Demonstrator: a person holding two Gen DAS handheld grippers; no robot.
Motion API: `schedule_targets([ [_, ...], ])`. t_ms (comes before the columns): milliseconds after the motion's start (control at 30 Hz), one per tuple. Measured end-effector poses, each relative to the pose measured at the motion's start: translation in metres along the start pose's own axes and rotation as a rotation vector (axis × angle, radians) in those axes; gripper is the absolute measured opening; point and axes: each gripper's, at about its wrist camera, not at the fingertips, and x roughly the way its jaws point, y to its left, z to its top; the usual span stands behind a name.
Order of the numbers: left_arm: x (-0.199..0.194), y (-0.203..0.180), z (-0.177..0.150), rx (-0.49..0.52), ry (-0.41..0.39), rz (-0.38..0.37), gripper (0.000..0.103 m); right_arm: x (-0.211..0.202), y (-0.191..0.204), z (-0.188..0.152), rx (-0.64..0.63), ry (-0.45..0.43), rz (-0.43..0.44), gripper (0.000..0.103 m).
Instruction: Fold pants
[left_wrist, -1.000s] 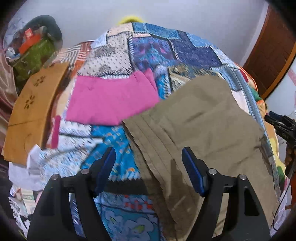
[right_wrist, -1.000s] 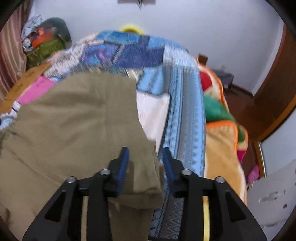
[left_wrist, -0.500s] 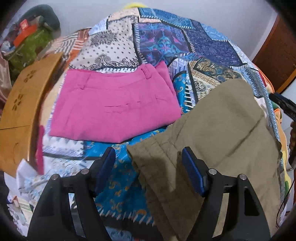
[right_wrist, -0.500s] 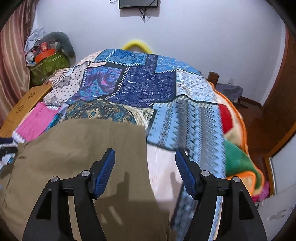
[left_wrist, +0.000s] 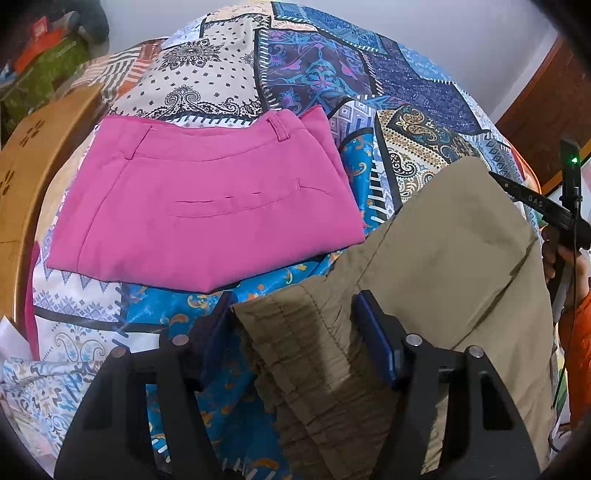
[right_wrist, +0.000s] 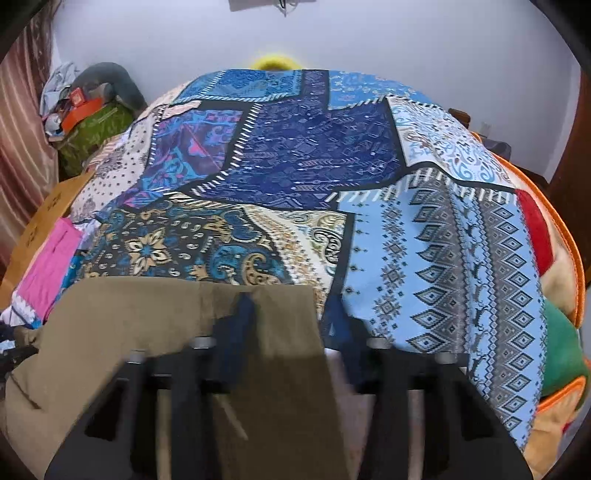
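Note:
Olive pants (left_wrist: 443, 258) lie flat on the patchwork bedspread (left_wrist: 314, 66). Their gathered elastic waistband (left_wrist: 295, 332) sits between the blue pads of my left gripper (left_wrist: 295, 336), whose jaws are closing with a gap still showing at each pad. In the right wrist view the picture is blurred. A far corner of the olive pants (right_wrist: 288, 317) lies between the fingers of my right gripper (right_wrist: 290, 328). Its jaws are closing around that strip of cloth, and no pad is seen pressing on it.
Folded pink pants (left_wrist: 207, 206) lie just beyond the olive pair, also seen as pink pants (right_wrist: 48, 273) at the left. A wooden board (left_wrist: 22, 177) borders the bed's left side. A person's hand (left_wrist: 569, 266) shows at the right edge. An orange-edged blanket (right_wrist: 561, 266) hangs off the right.
My left gripper sank toward the waistband and its jaws narrowed slightly. My right gripper opened wide, moved along the pants to the far corner, and its jaws have narrowed again.

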Motion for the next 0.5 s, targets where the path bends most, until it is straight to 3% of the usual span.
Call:
schedule_targets([
  [200,-0.012,-0.01,0.0,0.046,-0.041,0.075,0.054,-0.004,0.007,0.001,-0.049,-0.008,-0.095,0.006],
  [500,-0.059,-0.026,0.011,0.125,-0.146,0.179,0.048,-0.051,0.009,0.012,-0.066,-0.102,-0.139,0.003],
])
